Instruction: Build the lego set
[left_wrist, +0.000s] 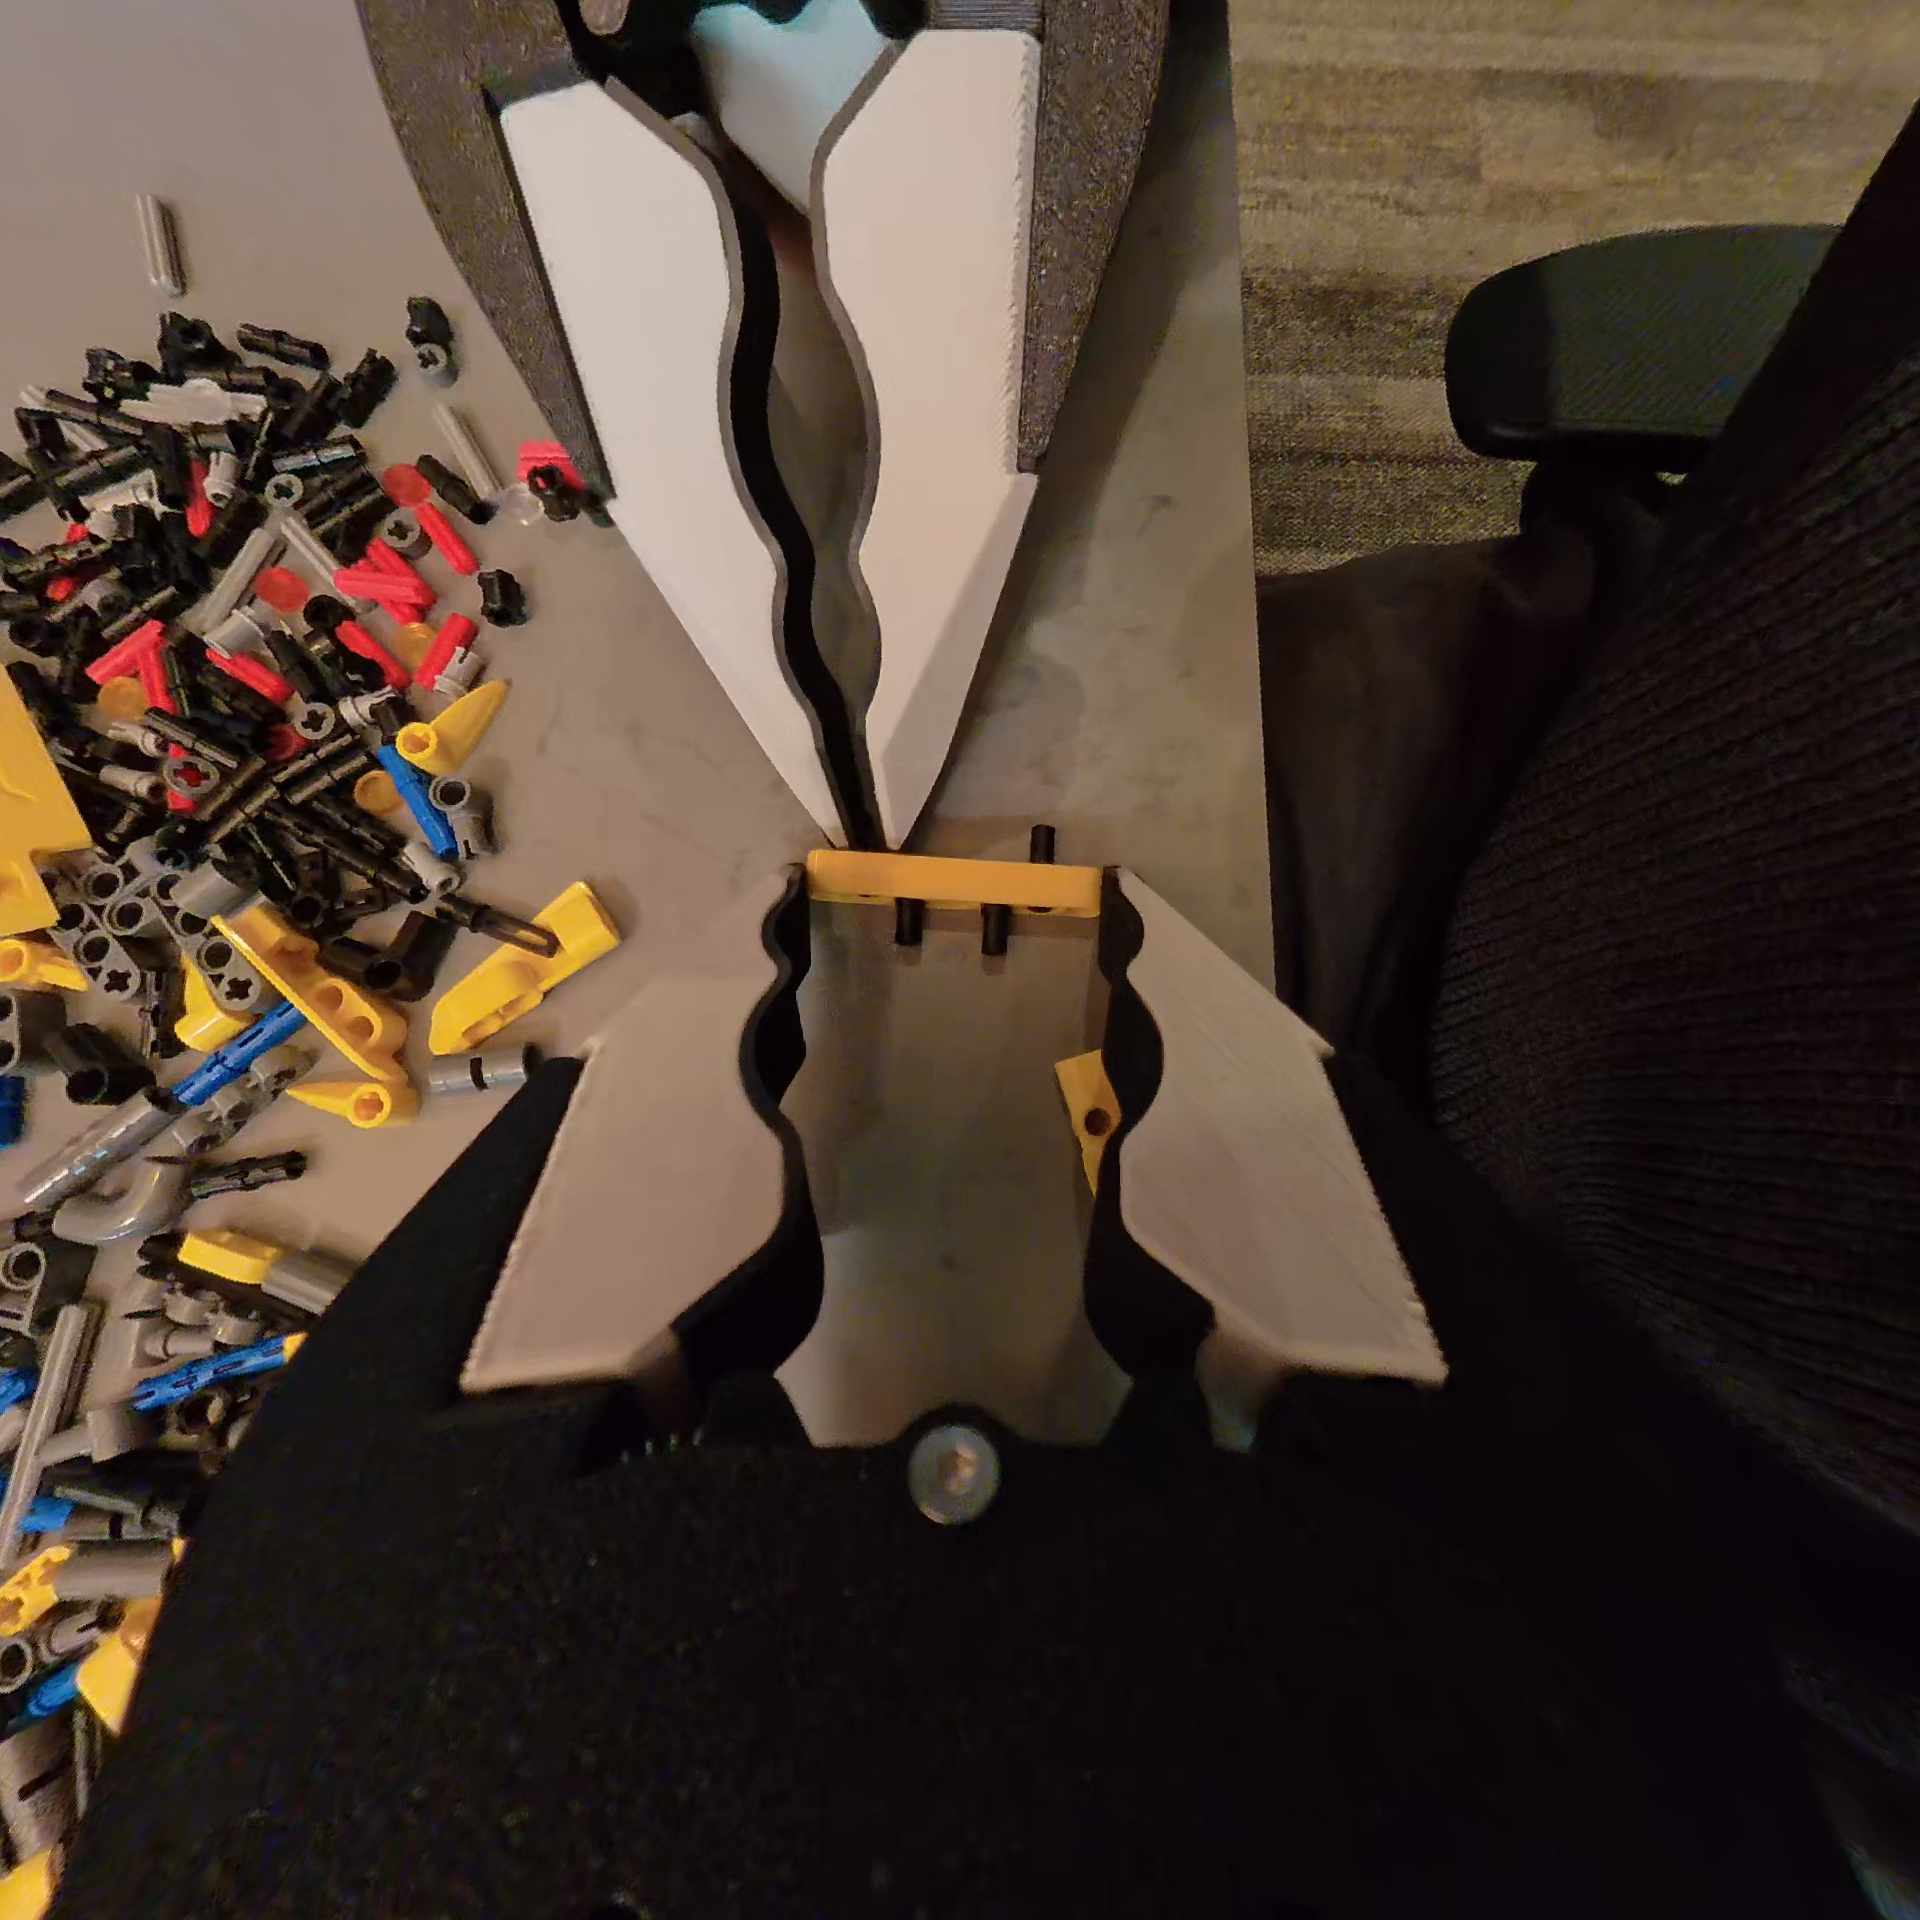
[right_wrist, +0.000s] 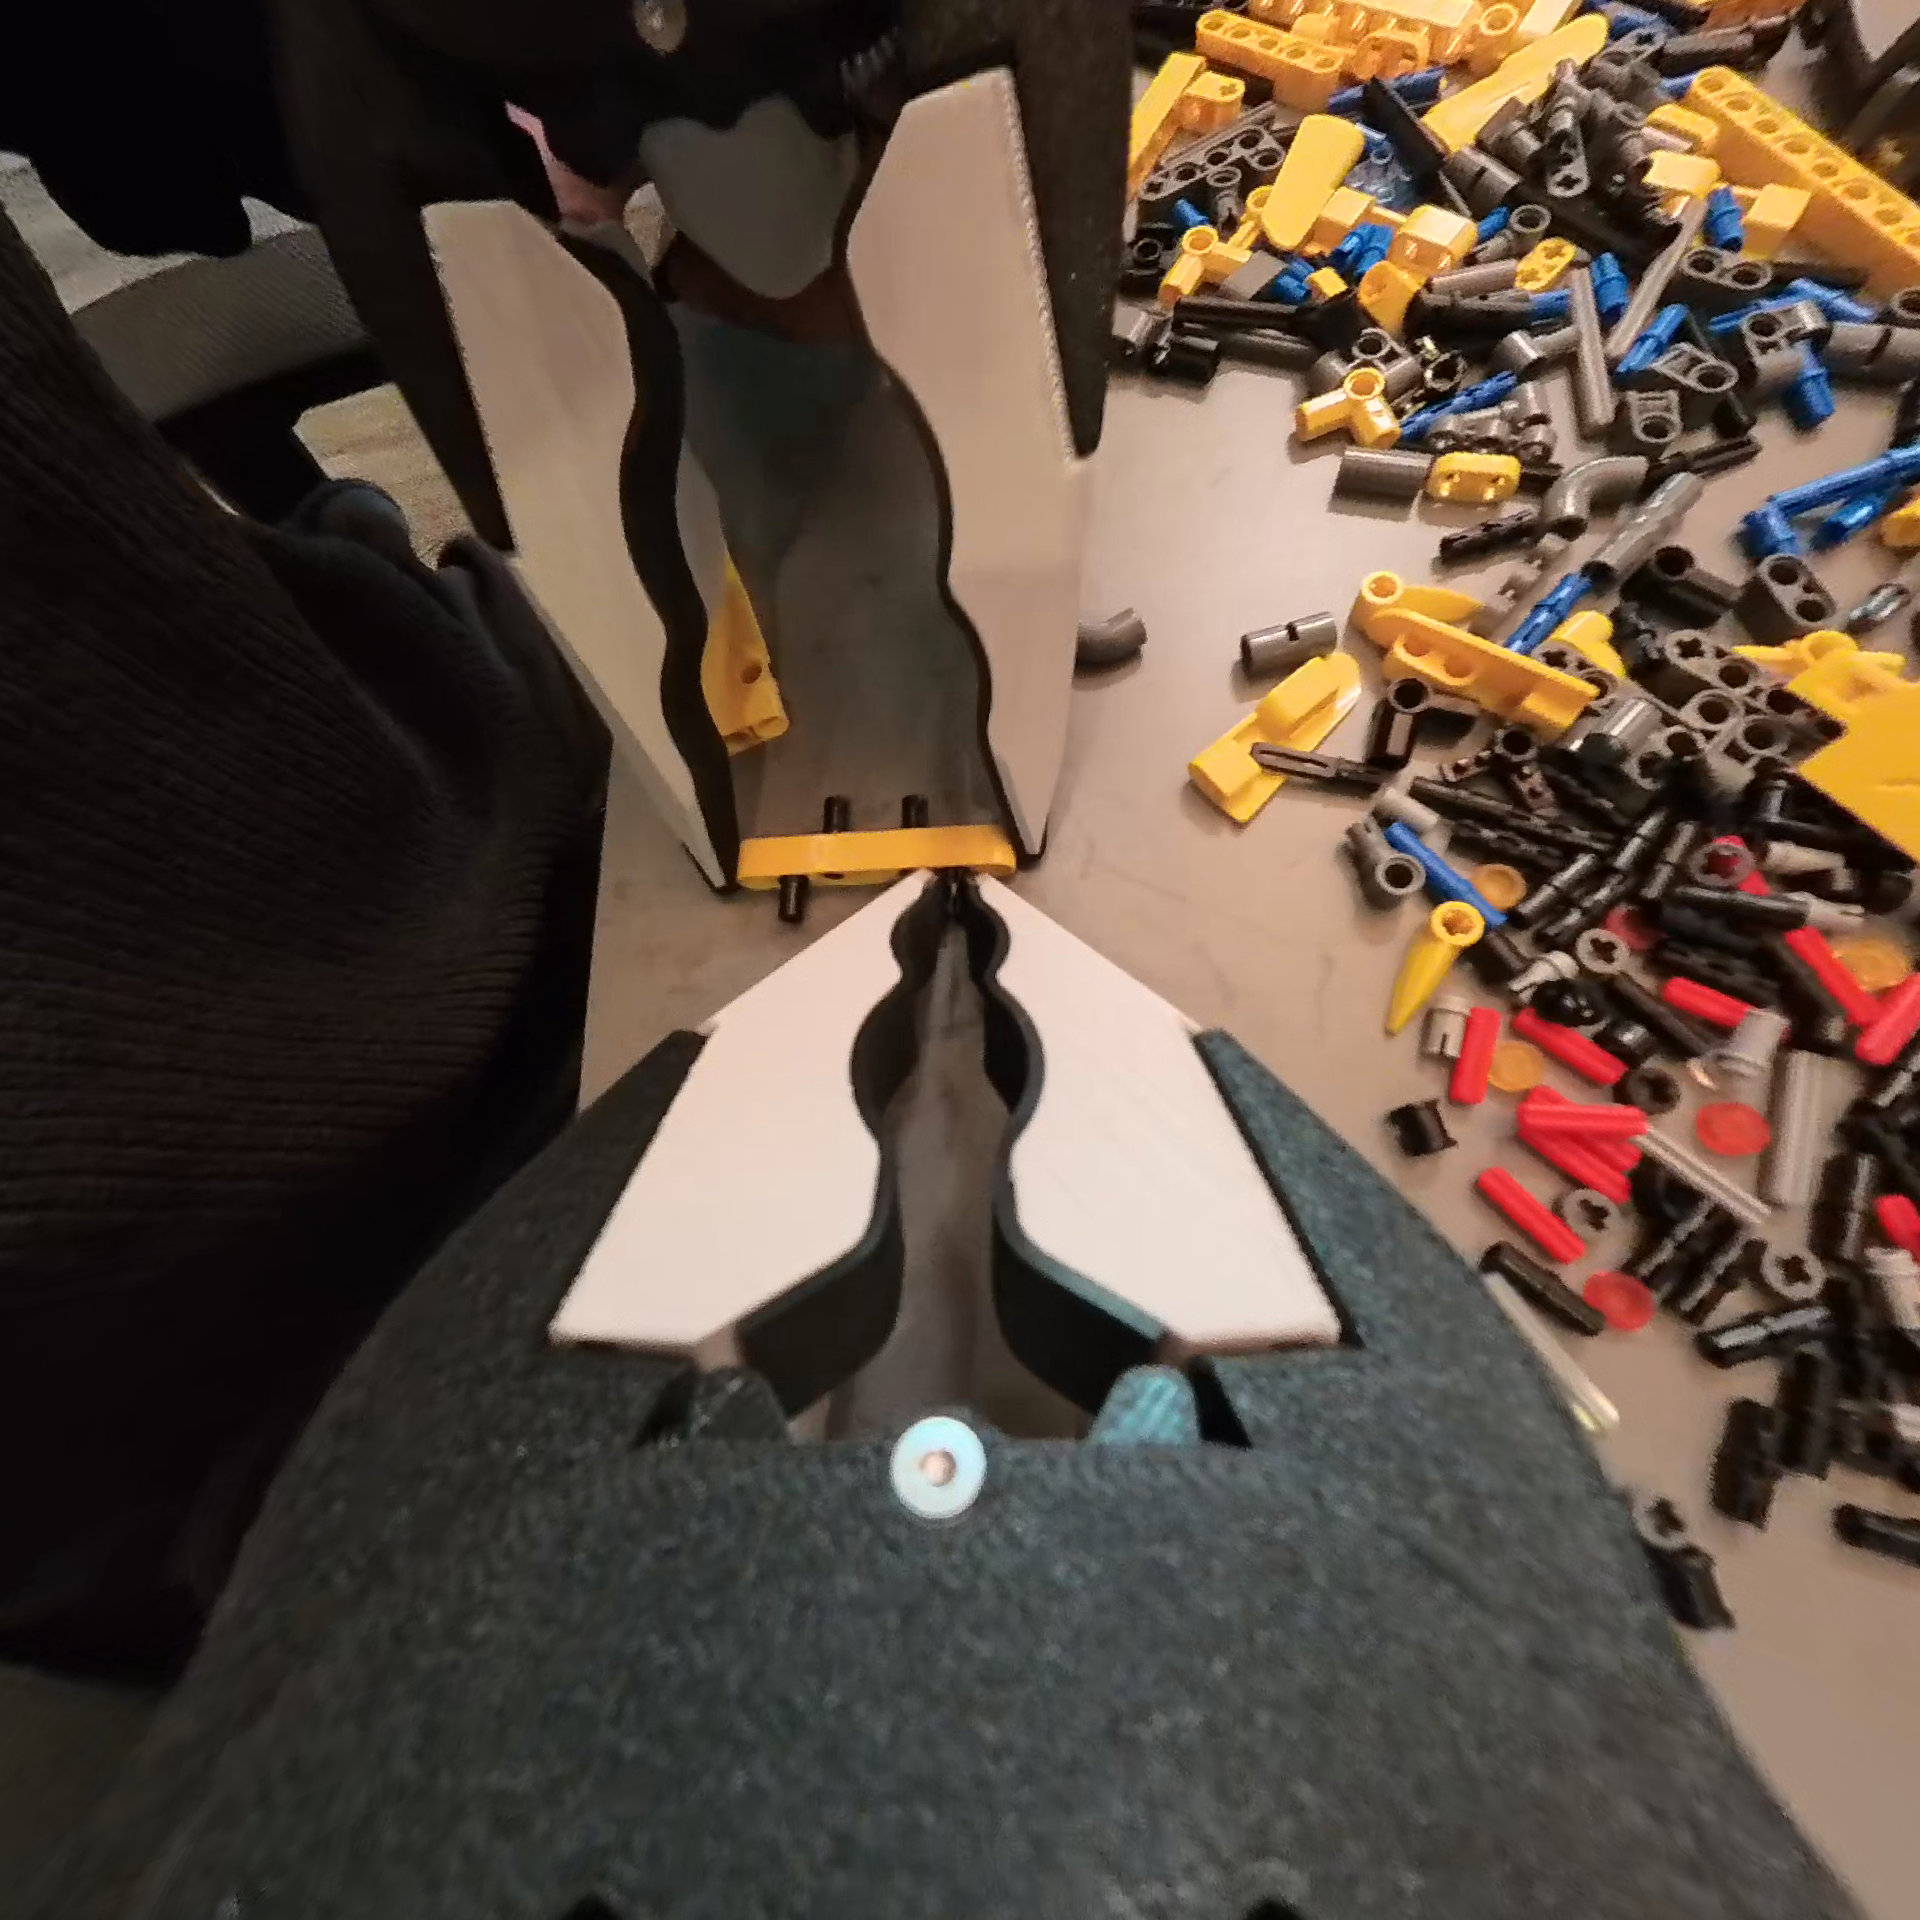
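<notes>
My left gripper (left_wrist: 953, 914) grips a short yellow beam (left_wrist: 954, 878) by its two ends, just above the grey table (left_wrist: 1143, 644). Three black pins (left_wrist: 907, 920) stick out of the beam. My right gripper (right_wrist: 948, 885) is shut, with its tips against the beam's (right_wrist: 878, 854) long side. A small black pin seems pinched between them, barely visible. In the left wrist view the right gripper (left_wrist: 862, 836) comes in from above. In the right wrist view the left gripper (right_wrist: 875, 831) faces me. Another yellow piece (left_wrist: 1086, 1117) lies under the left gripper's finger.
A big pile of loose black, grey, red, blue and yellow building parts (left_wrist: 208, 779) covers the table beside the grippers, and also shows in the right wrist view (right_wrist: 1610, 727). The table edge (left_wrist: 1252, 623) is close by. Beyond it are a black chair armrest (left_wrist: 1621, 343) and a person's dark knit garment (left_wrist: 1662, 1039). My left and right fingertips are right by each other.
</notes>
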